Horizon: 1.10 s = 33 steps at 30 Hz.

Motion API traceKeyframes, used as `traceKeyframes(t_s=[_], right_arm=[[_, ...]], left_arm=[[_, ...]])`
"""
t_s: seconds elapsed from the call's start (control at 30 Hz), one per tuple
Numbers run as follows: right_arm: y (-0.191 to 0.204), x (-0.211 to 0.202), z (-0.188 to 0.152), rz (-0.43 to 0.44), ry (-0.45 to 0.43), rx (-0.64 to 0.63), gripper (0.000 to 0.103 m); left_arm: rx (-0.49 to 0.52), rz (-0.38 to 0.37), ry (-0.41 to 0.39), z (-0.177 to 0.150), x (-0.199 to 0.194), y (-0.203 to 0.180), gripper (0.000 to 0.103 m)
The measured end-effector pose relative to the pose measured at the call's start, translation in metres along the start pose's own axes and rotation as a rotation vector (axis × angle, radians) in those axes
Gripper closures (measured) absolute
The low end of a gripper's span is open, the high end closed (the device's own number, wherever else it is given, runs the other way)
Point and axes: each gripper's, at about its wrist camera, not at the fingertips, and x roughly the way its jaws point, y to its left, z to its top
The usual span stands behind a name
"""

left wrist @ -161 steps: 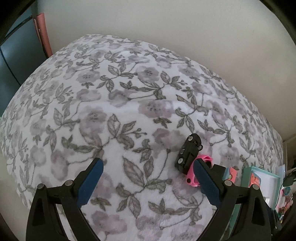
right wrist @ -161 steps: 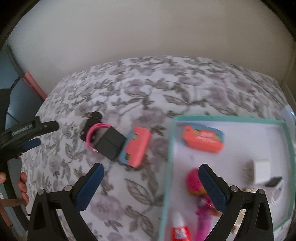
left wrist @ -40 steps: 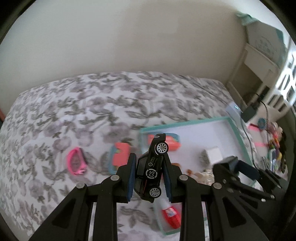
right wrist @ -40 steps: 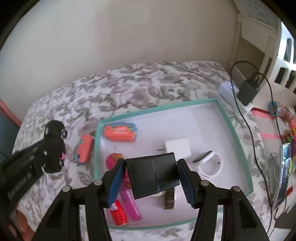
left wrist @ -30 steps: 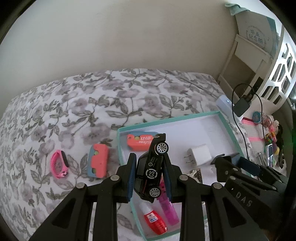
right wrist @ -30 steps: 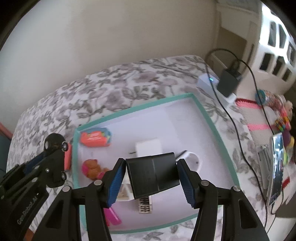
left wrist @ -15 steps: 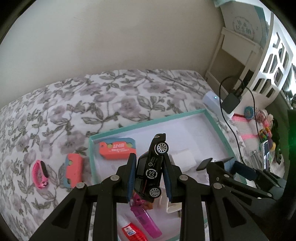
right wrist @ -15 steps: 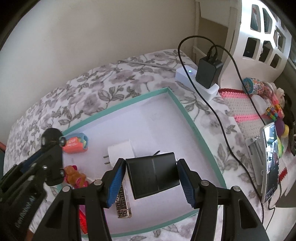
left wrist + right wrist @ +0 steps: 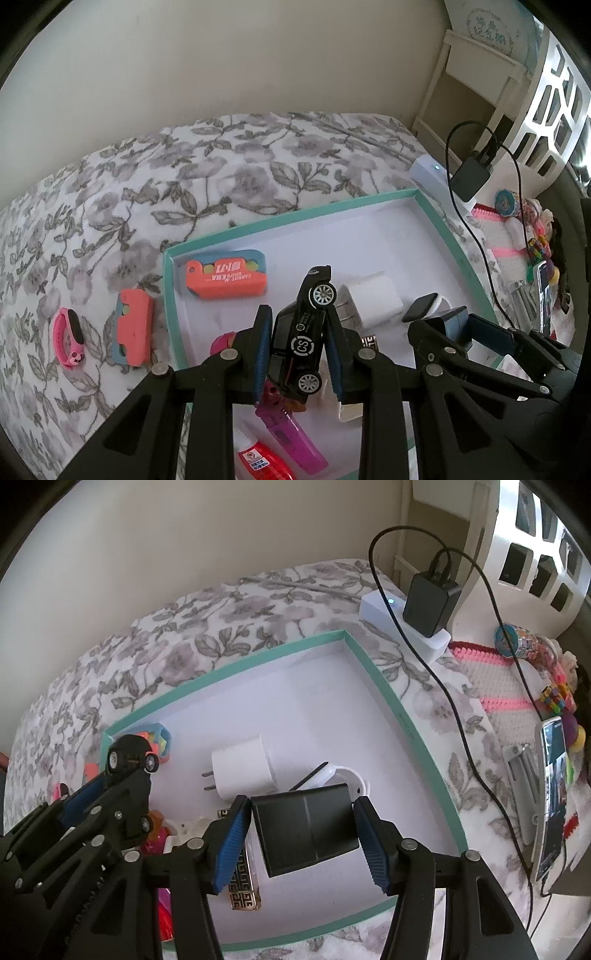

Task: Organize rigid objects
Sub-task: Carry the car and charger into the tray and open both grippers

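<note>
Both hands have swung in over the teal tray (image 9: 373, 672) from the floral bedspread (image 9: 147, 192); drop-off looks next. Right gripper (image 9: 303, 834) clamps a black box (image 9: 306, 830); left gripper (image 9: 297, 347) pinches a black toy car (image 9: 301, 332) nose-up. Tray's near side is crowded: white charger (image 9: 243, 771), gold case (image 9: 243, 882); far half bare. Pink band (image 9: 68, 338), coral case (image 9: 133, 326) still outside.
</note>
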Motion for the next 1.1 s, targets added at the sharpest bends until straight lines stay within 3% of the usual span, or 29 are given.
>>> traceKeyframes(t_s=[0.13,0.33,0.6,0.9,0.97,1.1], right_arm=[[0.001,0.004,0.000,-0.001,0.010,-0.009,0.042],[0.002,0.001,0.001,-0.005,0.002,-0.019,0.042],[0.006,-0.006,0.002,0.004,-0.017,-0.033,0.042],[0.011,-0.013,0.002,0.007,-0.041,-0.049,0.042],[0.013,-0.013,0.002,0.007,-0.040,-0.055,0.042],[0.016,-0.012,0.002,-0.005,-0.044,-0.069,0.042]], left_arm=[[-0.014,0.005,0.014,0.000,0.002,0.003,0.073],[-0.046,0.010,0.024,0.001,0.000,0.010,0.061],[-0.075,0.026,0.020,0.002,-0.012,0.020,0.060],[-0.178,0.092,0.050,-0.001,-0.022,0.052,0.059],[-0.202,0.103,0.057,-0.002,-0.023,0.060,0.049],[-0.255,0.132,0.080,-0.004,-0.021,0.075,0.041]])
